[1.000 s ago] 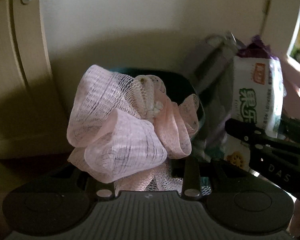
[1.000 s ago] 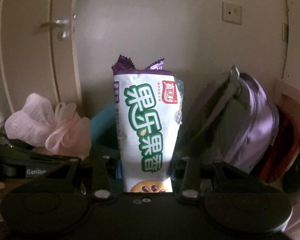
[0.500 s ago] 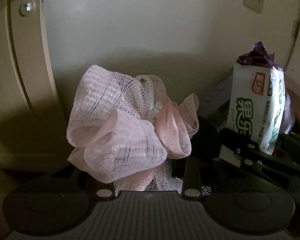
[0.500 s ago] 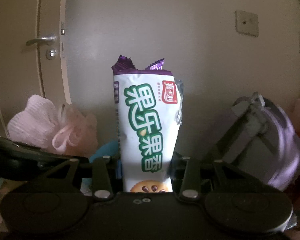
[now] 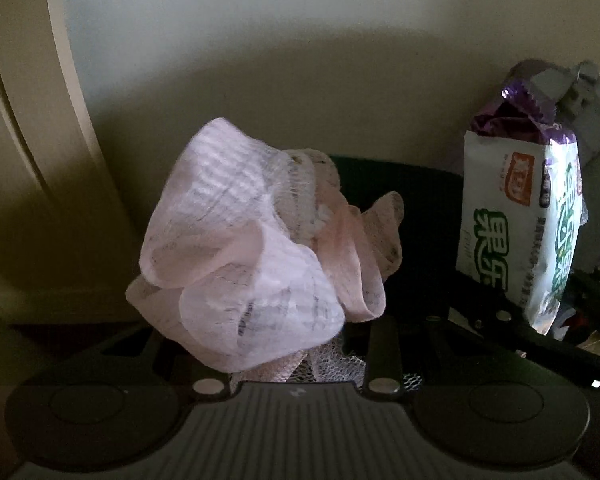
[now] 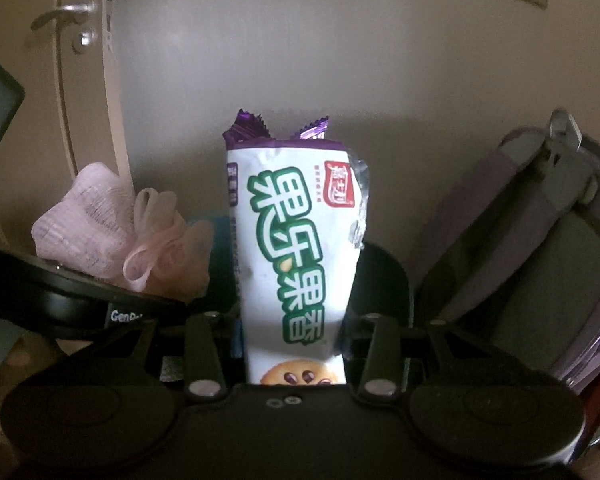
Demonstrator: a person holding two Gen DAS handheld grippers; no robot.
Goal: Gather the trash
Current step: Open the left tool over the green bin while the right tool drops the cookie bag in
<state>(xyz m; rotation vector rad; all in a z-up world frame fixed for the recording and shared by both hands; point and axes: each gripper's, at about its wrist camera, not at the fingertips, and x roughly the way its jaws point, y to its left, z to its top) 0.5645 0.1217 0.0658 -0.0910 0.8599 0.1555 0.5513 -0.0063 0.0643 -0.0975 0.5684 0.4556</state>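
Clearly light and squashy, the mesh sponge sits pinched low in the left gripper; the right gripper clamps the crinkly snack bag near its base.

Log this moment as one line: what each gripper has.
left gripper: shut on pink mesh sponge | right gripper: shut on snack bag | bin: dark, behind both

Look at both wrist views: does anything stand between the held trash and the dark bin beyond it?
Nothing visible does. The pink mesh puff and the snack bag are held up in front of the dark bin, with only open space between.
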